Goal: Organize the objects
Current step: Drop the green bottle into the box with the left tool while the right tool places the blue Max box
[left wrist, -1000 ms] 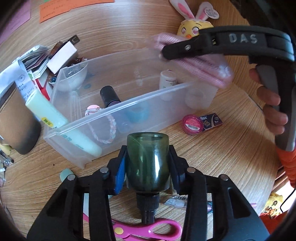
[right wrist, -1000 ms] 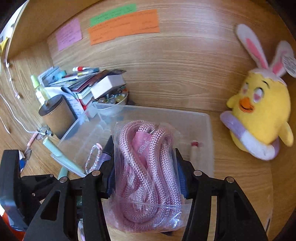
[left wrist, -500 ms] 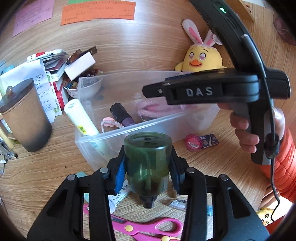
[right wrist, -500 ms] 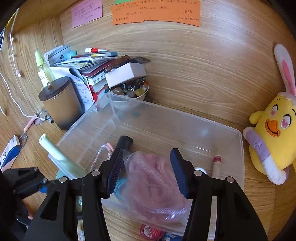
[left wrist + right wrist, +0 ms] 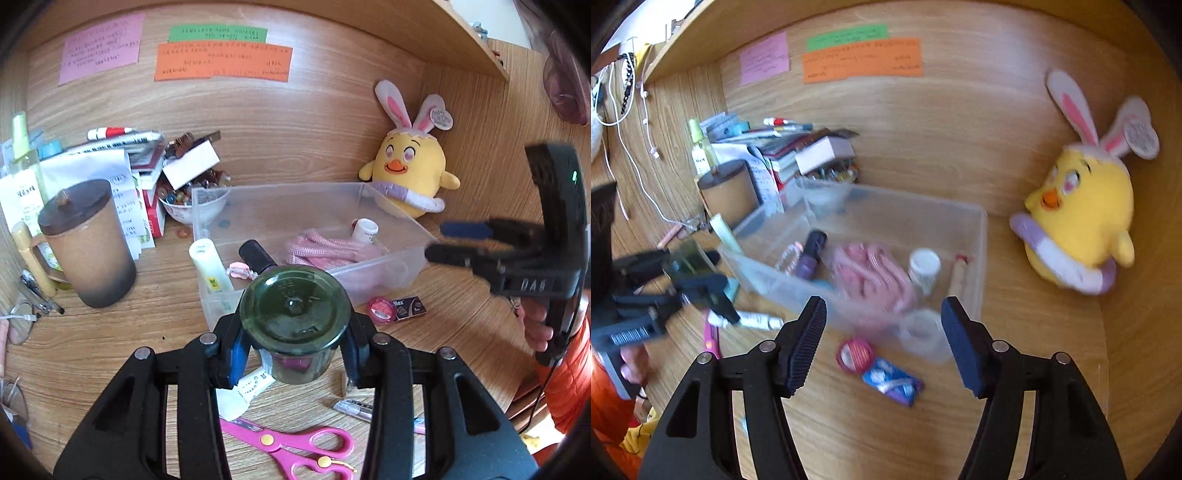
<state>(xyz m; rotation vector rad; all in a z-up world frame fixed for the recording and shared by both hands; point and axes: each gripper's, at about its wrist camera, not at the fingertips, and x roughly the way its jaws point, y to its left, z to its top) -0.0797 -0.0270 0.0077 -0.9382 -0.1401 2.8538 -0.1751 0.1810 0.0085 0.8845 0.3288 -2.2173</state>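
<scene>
My left gripper (image 5: 293, 345) is shut on a dark green glass bottle (image 5: 294, 319), held base-forward above the desk in front of the clear plastic bin (image 5: 388, 271). The bagged pink rope (image 5: 332, 251) lies inside the bin, beside a small white jar (image 5: 364, 229), a dark purple bottle (image 5: 256, 254) and a pale green tube (image 5: 208, 264). My right gripper (image 5: 882, 345) is open and empty, pulled back in front of the bin (image 5: 975, 258), with the rope (image 5: 875, 273) beyond its fingers. It appears at the right in the left wrist view (image 5: 461, 242).
A yellow bunny-eared chick plush (image 5: 408, 173) sits behind the bin. A brown lidded mug (image 5: 86, 243), a pile of papers and a bowl of marbles (image 5: 192, 199) stand at left. A pink round tin (image 5: 855, 354), a small packet (image 5: 894, 380) and pink scissors (image 5: 295, 443) lie on the desk.
My right gripper opened, dropped the bagged pink rope into the bin and drew back to the right. My left gripper lifted and tilted up with the green bottle.
</scene>
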